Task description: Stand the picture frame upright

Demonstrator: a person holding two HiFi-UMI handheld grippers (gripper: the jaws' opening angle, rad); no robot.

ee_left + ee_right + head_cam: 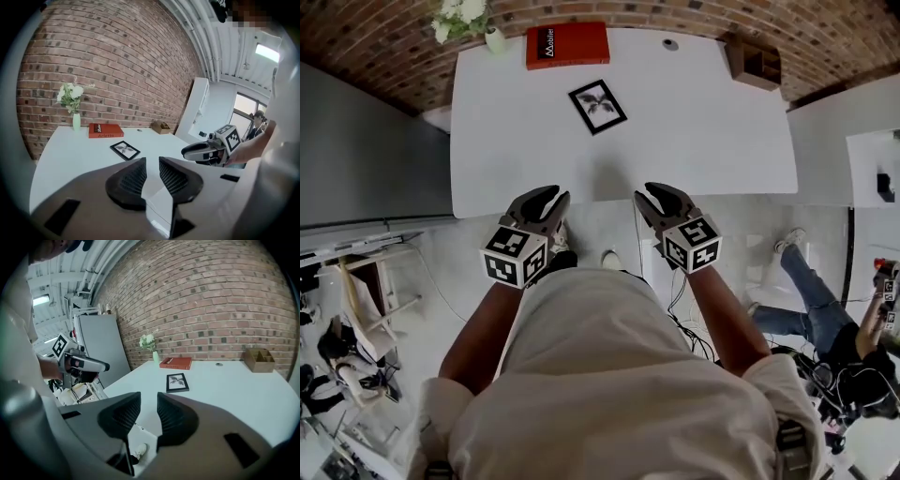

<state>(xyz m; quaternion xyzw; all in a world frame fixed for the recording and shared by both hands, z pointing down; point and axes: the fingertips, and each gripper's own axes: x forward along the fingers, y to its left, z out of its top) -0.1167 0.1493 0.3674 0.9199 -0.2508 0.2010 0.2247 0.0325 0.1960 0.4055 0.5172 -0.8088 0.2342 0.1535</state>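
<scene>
Frame point(598, 106) lying flat, picture side up, on the white worktop point(722, 131), slightly askew to the edges and clear of everything else. From the person's place it lies at 12 o'clock, in the far half of the worktop. The red book point(567, 44) is beyond it at 11 o'clock, against the far edge. The vase point(494, 39) of white flowers stands at 10 o'clock in the far corner, and the wooden box point(754, 60) at 1 o'clock in the opposite corner.

Left claw point(551, 195) and right claw point(652, 195) are held side by side at the near edge, at 6 o'clock from the frame and well apart from it, both pointing towards it. Each claw is spread by a narrow gap with nothing between its pads, and neither touches the frame. The level, paired hold reads as a start position, with the task not yet begun: from here either claw can reach straight forward.

Because the frame rests flat, it offers no raised edge to pinch from the side. The likely need is to lift one edge first, then tip the frame onto its lower edge. Any support on its back is hidden underneath. Bare worktop all round the frame leaves room for tipping it without striking the book.
</scene>
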